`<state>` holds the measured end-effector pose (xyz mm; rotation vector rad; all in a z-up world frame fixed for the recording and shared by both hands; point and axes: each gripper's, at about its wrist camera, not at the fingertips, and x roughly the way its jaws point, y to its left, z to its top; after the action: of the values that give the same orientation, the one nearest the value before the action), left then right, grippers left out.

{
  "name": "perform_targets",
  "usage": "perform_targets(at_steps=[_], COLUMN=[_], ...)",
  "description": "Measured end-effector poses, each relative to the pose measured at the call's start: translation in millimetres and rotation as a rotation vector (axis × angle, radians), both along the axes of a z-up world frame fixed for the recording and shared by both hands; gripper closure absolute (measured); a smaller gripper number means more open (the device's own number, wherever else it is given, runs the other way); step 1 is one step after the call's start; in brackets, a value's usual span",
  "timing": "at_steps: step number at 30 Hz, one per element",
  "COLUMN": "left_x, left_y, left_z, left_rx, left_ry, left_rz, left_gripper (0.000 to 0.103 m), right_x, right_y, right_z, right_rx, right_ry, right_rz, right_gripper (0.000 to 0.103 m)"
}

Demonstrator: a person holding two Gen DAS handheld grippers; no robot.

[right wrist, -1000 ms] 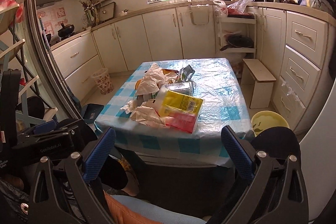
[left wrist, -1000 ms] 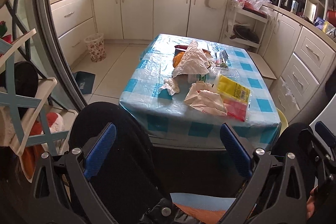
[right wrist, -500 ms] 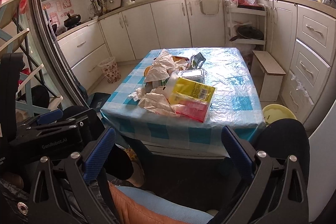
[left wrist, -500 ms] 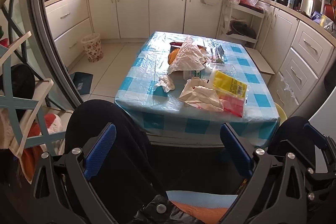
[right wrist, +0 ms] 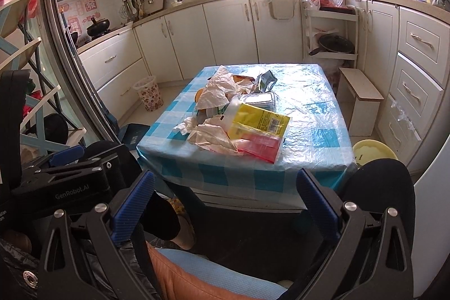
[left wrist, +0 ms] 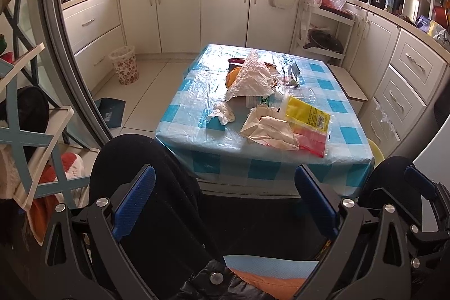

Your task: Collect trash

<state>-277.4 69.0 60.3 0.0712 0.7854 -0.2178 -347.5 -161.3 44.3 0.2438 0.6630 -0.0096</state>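
A low table [left wrist: 191,100] [right wrist: 317,114] with a blue checked plastic cover carries a heap of trash. In it lie crumpled white paper [left wrist: 270,128] [right wrist: 211,137], a small tissue wad [left wrist: 223,113], a yellow and red plastic bag [left wrist: 308,123] [right wrist: 258,128], a big crinkled white wrapper [left wrist: 250,78] [right wrist: 216,89], a clear plastic tray [right wrist: 257,99] and a dark foil pouch [left wrist: 292,72] [right wrist: 265,80]. My left gripper [left wrist: 225,198] and my right gripper [right wrist: 225,198] both hang open and empty over the person's knees, well short of the table.
A patterned waste basket [left wrist: 123,65] [right wrist: 149,93] stands on the floor left of the table by the cabinets. A low wooden stool [right wrist: 360,94] and a yellow basin [right wrist: 371,151] sit to the right. A folding rack [left wrist: 25,103] crowds the left side. White cabinets ring the room.
Both views have drifted slightly, so the table sits a little lower and nearer in the frames. Both grippers stay open and empty. No trash on the table has moved.
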Motion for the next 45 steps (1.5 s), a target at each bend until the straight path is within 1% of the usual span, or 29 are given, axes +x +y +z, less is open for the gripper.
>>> perform_targets(at_steps=[45], left_x=[-1.4], left_y=[0.8], left_z=[-0.2], left_rx=[0.003], left_ry=[0.005], left_rz=[0.000], left_gripper=[0.008], right_x=[0.4], right_y=[2.4], right_z=[4.2], right_rx=[0.003], right_ry=[0.001], right_rz=[0.006], right_gripper=[0.006])
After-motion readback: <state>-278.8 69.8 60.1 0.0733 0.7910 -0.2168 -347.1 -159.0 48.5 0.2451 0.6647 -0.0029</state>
